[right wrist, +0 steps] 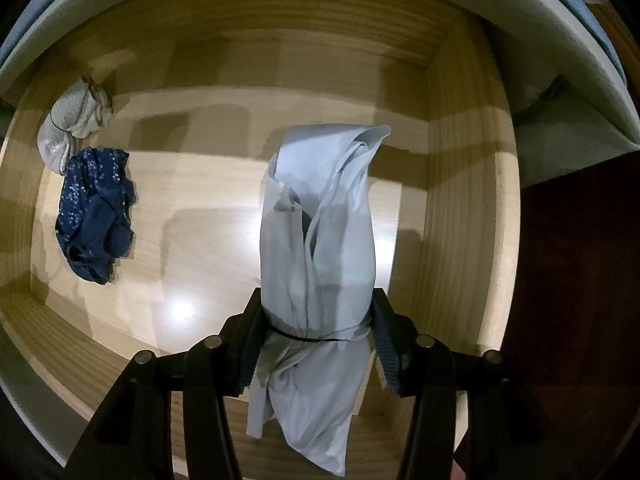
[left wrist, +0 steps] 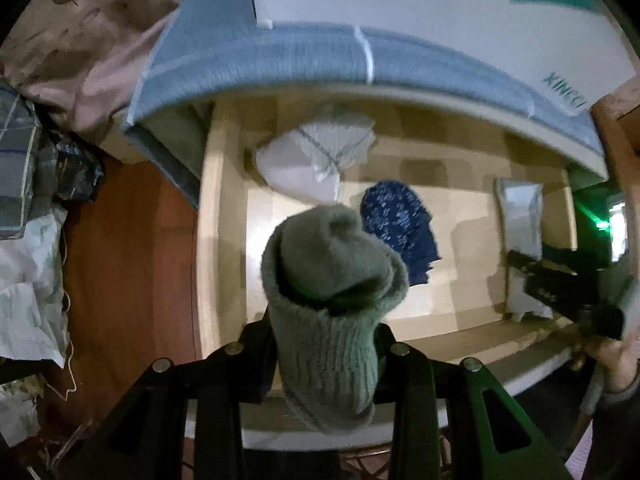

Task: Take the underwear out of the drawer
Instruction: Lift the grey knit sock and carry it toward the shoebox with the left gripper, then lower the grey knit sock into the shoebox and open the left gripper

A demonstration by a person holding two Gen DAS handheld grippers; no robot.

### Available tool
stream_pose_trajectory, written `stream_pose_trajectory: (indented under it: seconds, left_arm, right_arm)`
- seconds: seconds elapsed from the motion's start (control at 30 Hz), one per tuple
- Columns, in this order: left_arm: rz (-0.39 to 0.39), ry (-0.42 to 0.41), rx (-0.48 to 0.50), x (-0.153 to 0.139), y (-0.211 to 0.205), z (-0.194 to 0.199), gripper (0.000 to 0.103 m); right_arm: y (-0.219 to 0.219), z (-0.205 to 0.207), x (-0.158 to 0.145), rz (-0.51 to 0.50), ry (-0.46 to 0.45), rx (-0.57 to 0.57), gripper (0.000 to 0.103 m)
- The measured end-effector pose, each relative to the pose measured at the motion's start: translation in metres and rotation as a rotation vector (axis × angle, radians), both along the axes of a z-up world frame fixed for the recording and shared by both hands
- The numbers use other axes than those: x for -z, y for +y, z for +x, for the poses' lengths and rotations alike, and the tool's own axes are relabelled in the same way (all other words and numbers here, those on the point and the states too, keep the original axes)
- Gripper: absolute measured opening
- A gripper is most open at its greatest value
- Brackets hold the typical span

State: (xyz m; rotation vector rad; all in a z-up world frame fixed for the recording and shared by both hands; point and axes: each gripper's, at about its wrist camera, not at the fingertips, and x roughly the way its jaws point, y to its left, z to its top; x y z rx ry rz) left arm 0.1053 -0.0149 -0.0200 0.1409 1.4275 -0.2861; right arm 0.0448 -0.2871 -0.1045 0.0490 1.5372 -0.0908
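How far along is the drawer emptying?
Done: nothing visibly set down outside the drawer yet. In hand: left gripper shut on a green knitted item, right gripper shut on a pale grey garment. Left: the dark blue patterned piece and white piece lie on the drawer floor.

Left wrist view: looks straight down between own fingers, from above the open wooden drawer (left wrist: 224,184), taking in drawer, bed edge (left wrist: 304,60) and floor. Right wrist view: faces straight down from close inside the drawer (right wrist: 456,168). Shared: drawer floor, blue patterned garment (left wrist: 400,224) (right wrist: 96,208), white bundle (left wrist: 316,160) (right wrist: 76,124)
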Motion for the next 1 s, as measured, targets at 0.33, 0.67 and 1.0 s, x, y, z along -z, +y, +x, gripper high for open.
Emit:
stream_pose_trajectory:
  seconds: [0.33, 0.67, 1.0]
  left_arm:
    - [-0.067, -0.113, 0.009, -0.062, 0.011, -0.003, 0.033]
    - [-0.173, -0.338, -0.002, -0.154, 0.013, 0.022, 0.033]
    - [-0.218, -0.466, 0.051, -0.201, -0.033, 0.074, 0.033]
  right_arm:
    - [0.01, 0.007, 0.007, -0.026, 0.028, -0.022, 0.049]
    - [0.013, 0.011, 0.008, -0.031, 0.031, -0.026, 0.049]
    - [0.012, 0.012, 0.006, -0.009, -0.004, 0.008, 0.046]
